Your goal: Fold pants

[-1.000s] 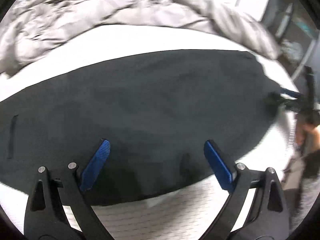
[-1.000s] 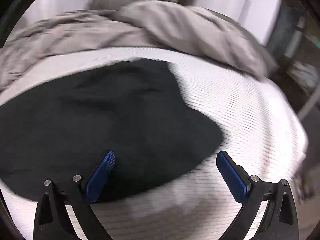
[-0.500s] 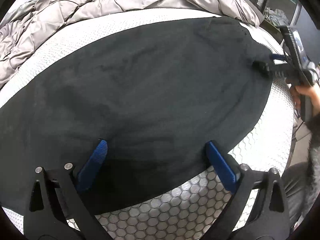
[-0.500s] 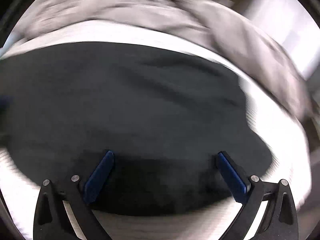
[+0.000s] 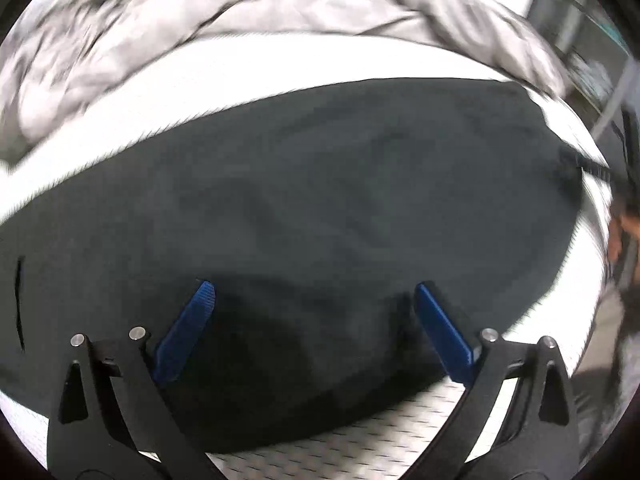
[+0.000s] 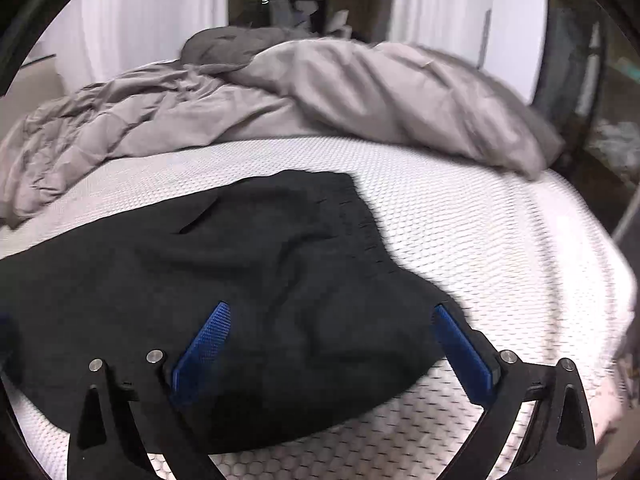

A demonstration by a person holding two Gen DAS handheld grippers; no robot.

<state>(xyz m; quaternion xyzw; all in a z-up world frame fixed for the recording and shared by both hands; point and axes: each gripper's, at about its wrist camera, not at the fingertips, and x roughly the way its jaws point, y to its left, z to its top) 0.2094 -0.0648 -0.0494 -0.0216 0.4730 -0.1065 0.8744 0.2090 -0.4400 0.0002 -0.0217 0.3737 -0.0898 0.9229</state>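
Two grippers hover low over black pants (image 6: 248, 304) spread flat on the white mattress (image 6: 500, 264). Left gripper (image 5: 314, 320) jaws wide apart, nothing held, cloth beneath. Right gripper (image 6: 332, 340) jaws closing, fabric between them near the waistband end, pads not pressing yet. For a clean grab: bite the near hem edge square, take both layers, lift evenly on both sides. Near edge at 6 o'clock has bare mattress; open room at 3 o'clock; grey duvet (image 6: 320, 96) crowds 12 o'clock, so fold short of it

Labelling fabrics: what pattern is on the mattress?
White honeycomb hexagons on the mattress, clearest in the right wrist view.
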